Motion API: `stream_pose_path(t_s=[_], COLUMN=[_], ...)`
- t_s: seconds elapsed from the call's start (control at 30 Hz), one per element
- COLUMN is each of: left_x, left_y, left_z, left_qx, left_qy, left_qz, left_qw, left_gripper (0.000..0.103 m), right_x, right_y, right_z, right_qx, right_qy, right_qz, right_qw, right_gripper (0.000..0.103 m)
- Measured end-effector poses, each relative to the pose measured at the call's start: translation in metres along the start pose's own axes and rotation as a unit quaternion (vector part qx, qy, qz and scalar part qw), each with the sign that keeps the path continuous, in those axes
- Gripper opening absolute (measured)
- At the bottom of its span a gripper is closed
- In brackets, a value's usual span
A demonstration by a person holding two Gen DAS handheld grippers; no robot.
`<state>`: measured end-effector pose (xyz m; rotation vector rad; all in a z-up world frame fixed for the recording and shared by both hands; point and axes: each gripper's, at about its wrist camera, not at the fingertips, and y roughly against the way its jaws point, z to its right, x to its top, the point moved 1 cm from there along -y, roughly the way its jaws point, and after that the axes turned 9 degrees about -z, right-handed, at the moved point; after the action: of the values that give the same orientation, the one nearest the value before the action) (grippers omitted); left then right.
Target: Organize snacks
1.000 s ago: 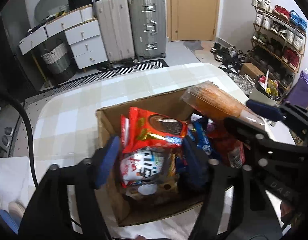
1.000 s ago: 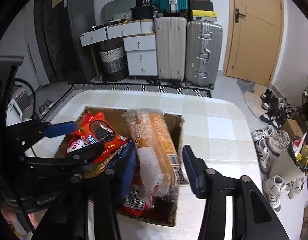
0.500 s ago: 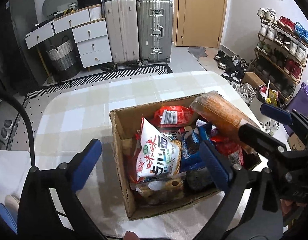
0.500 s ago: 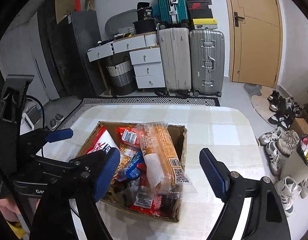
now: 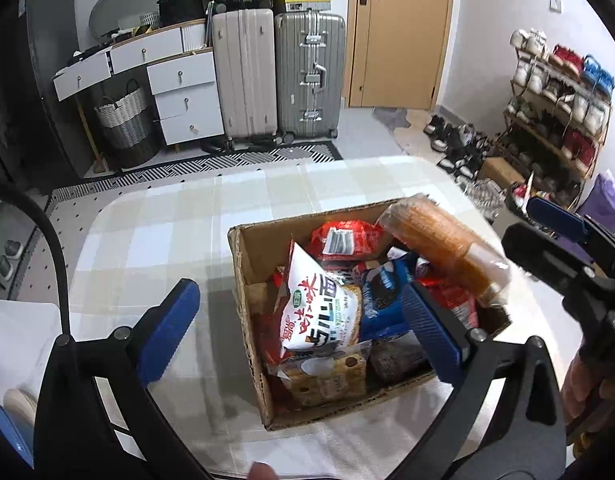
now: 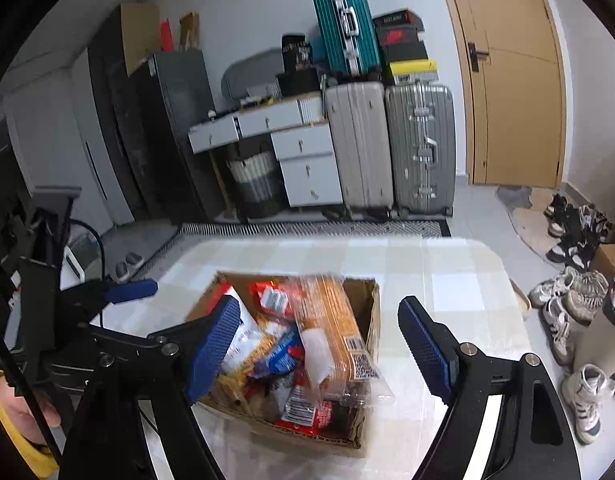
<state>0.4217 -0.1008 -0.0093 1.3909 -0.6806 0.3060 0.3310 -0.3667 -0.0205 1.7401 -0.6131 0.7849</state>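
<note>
While left gripper (image 5: 299,332) finishes opening, nothing clamped, and right gripper (image 6: 319,344) hangs wide and empty, we'd say: snacks all in cardboard box (image 5: 243,280) on checked table (image 5: 155,232). Grab long orange pack (image 5: 447,252) mid-body, lift straight, don't snag flaps.

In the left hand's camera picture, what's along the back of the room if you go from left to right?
Woven basket → white drawers → beige suitcase → silver suitcase → wooden door → shoe rack.
</note>
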Motion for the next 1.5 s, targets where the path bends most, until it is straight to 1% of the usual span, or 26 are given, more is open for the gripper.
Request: stream_pose_path(t_s=[0.13, 0.17, 0.2, 0.27, 0.37, 0.43, 0.5, 0.57, 0.7, 0.8, 0.87, 0.93, 1.0, 1.13, 1.2, 1.23, 1.3, 1.33, 1.43, 1.5], left_x=[-0.006, -0.008, -0.012, -0.021, -0.040, -0.055, -0.072, -0.091, -0.134, -0.169, -0.190, -0.213, -0.237, -0.269, -0.284, -0.290, -0.293, -0.287, -0.281, -0.278], left_y=[0.028, 0.036, 0.046, 0.066, 0.103, 0.131, 0.158, 0.186, 0.234, 0.261, 0.273, 0.281, 0.285, 0.285, 0.279, 0.273, 0.261, 0.253, 0.237, 0.234], left_z=[0.000, 0.000, 0.000, 0.001, -0.001, -0.002, -0.003, -0.004, -0.010, -0.015, -0.019, -0.022, -0.020, -0.011, -0.007, -0.005, -0.002, 0.000, 0.004, 0.003], left_qx=[0.002, -0.003, -0.007, -0.007, -0.010, 0.000, 0.017, 0.046, 0.046, 0.064, 0.069, 0.068, 0.066, 0.093, 0.116, 0.122, 0.113, 0.110, 0.103, 0.087], left_qy=[0.005, 0.005, 0.006, 0.008, 0.016, 0.026, 0.040, 0.059, 0.091, 0.114, 0.129, 0.145, 0.149, 0.128, 0.123, 0.120, 0.112, 0.108, 0.096, 0.098], left_qz=[0.024, 0.029, 0.038, 0.051, 0.078, 0.103, 0.125, 0.149, 0.189, 0.205, 0.209, 0.210, 0.209, 0.218, 0.226, 0.226, 0.211, 0.203, 0.192, 0.189], left_qw=[0.9997, 0.9996, 0.9993, 0.9986, 0.9968, 0.9943, 0.9912, 0.9860, 0.9767, 0.9699, 0.9669, 0.9645, 0.9641, 0.9631, 0.9594, 0.9589, 0.9644, 0.9669, 0.9712, 0.9732], left_gripper=[0.102, 0.102, 0.102, 0.102, 0.102, 0.102, 0.102, 0.102, 0.102, 0.102, 0.102, 0.102, 0.102, 0.102, 0.102, 0.102, 0.102, 0.102, 0.102, 0.102], right_x=[-0.003, -0.004, -0.007, -0.013, -0.026, -0.039, -0.052, -0.069, -0.103, -0.129, -0.144, -0.160, -0.174, -0.205, -0.217, -0.220, -0.223, -0.223, -0.225, -0.222], right_y=[0.028, 0.035, 0.044, 0.065, 0.096, 0.117, 0.131, 0.148, 0.187, 0.214, 0.228, 0.241, 0.249, 0.249, 0.237, 0.230, 0.217, 0.216, 0.217, 0.214], right_z=[-0.004, -0.004, -0.005, -0.006, -0.011, -0.019, -0.028, -0.038, -0.061, -0.083, -0.095, -0.105, -0.114, -0.127, -0.127, -0.126, -0.126, -0.127, -0.120, -0.118], right_qx=[0.009, 0.010, 0.009, 0.001, -0.008, -0.019, -0.024, -0.019, -0.023, -0.029, -0.036, -0.033, -0.026, -0.021, -0.025, -0.032, -0.054, -0.062, -0.052, -0.050], right_qy=[-0.006, -0.008, -0.011, -0.022, -0.025, -0.014, -0.003, 0.006, 0.027, 0.047, 0.053, 0.049, 0.042, 0.046, 0.054, 0.060, 0.075, 0.080, 0.067, 0.057], right_qz=[0.032, 0.038, 0.046, 0.066, 0.098, 0.107, 0.108, 0.116, 0.143, 0.163, 0.176, 0.188, 0.194, 0.203, 0.194, 0.187, 0.166, 0.164, 0.176, 0.175], right_qw=[0.999, 0.999, 0.999, 0.998, 0.995, 0.994, 0.994, 0.993, 0.989, 0.985, 0.982, 0.980, 0.980, 0.978, 0.979, 0.980, 0.982, 0.981, 0.981, 0.982], right_gripper=[0.084, 0.088, 0.094, 0.100, 0.102, 0.103, 0.103, 0.103, 0.103, 0.103, 0.103, 0.103, 0.103, 0.103, 0.103, 0.103, 0.103, 0.103, 0.103, 0.103])
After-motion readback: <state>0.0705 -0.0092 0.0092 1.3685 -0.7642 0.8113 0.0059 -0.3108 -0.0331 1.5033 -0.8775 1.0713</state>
